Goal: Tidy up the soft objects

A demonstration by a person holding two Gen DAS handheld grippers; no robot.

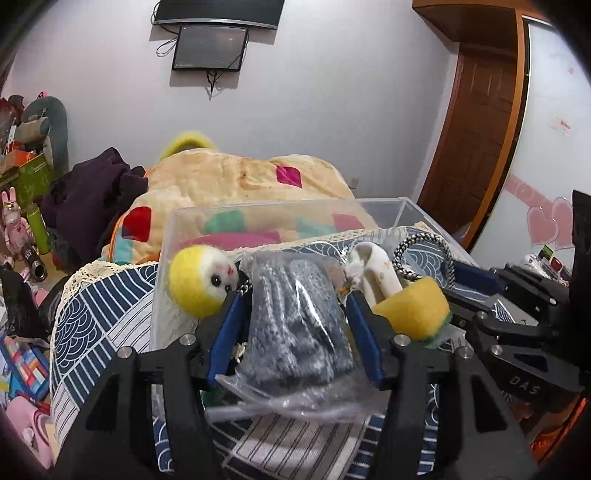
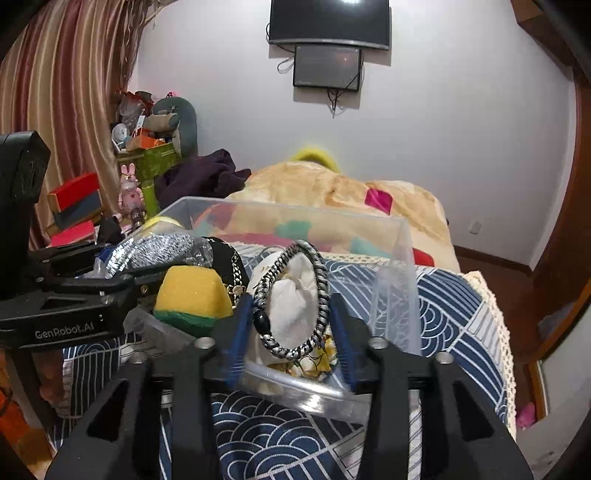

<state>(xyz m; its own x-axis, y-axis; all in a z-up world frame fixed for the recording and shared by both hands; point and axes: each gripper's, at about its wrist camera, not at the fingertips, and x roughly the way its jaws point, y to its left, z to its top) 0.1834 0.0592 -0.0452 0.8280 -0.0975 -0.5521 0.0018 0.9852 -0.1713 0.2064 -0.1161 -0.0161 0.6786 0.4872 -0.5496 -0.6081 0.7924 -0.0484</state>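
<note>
A clear plastic box sits on a blue-and-white patterned cloth. My left gripper is shut on a grey knit item in a clear bag, held over the box. A yellow-and-white felt doll head, a yellow-green sponge, a white cloth piece and a braided black-and-white ring are at the box. My right gripper is shut on the braided ring, in front of the white cloth. The sponge lies left of it.
A bed with a peach quilt and dark purple clothes lies behind the box. Toys and boxes crowd the left side. Screens hang on the wall. A wooden door stands at the right.
</note>
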